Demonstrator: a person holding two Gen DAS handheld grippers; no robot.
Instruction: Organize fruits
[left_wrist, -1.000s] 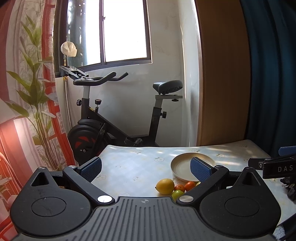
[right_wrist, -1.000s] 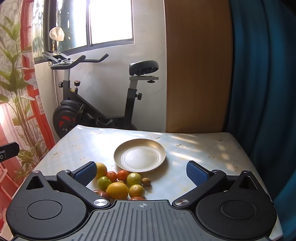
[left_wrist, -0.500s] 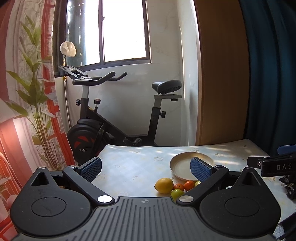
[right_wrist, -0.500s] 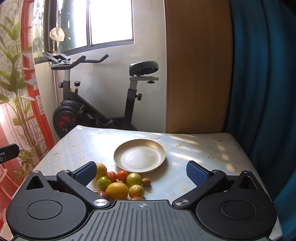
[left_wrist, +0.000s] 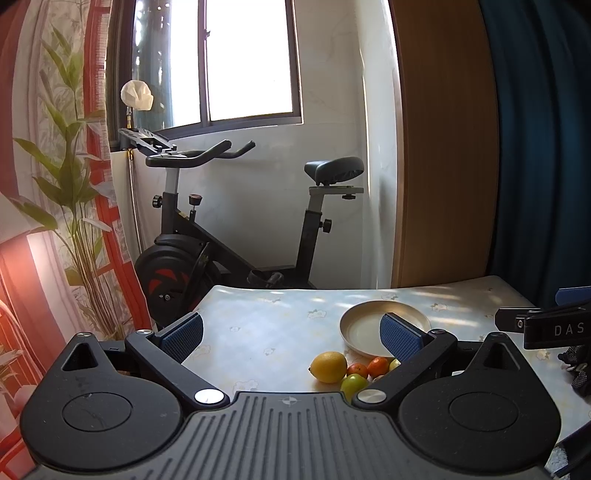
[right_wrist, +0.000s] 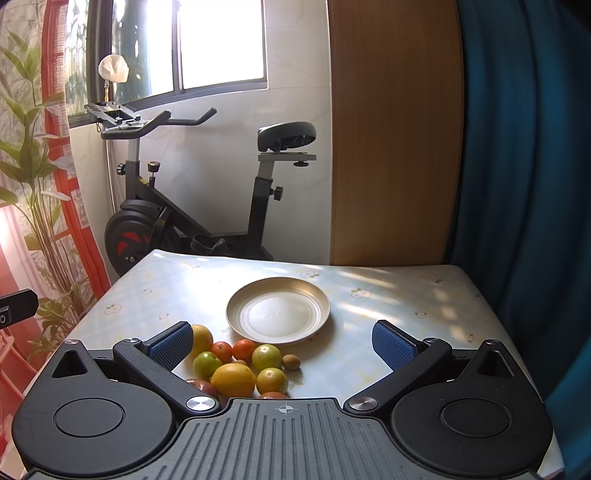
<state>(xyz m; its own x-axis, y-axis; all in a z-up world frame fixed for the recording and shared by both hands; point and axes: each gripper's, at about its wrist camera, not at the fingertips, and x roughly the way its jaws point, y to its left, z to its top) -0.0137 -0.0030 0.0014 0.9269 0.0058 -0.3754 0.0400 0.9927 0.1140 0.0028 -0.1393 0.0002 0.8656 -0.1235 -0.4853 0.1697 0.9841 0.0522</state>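
Barely anything has shifted since the earlier frames: both grippers hang where they were, and the left wrist view has only drifted a touch, the plate sitting fractionally lower-left in it. Left gripper (left_wrist: 291, 332) is spread wide with nothing between its blue pads; right gripper (right_wrist: 282, 341) is just as wide and just as empty.

Nothing's been picked yet, so by my reading we're at the very start, lining up for the first fruit. That pile of fruits (right_wrist: 240, 365) sits bunched near the table's (right_wrist: 406, 291) front edge, just in front of the plate (right_wrist: 277, 309), which lies bare near the middle. Next move, I'd say: the right gripper dips down and left onto one piece, maybe the big lemon (right_wrist: 233, 379), without nudging its neighbours loose.

Writing? Only "DAS" on the right gripper's side in the left wrist view.
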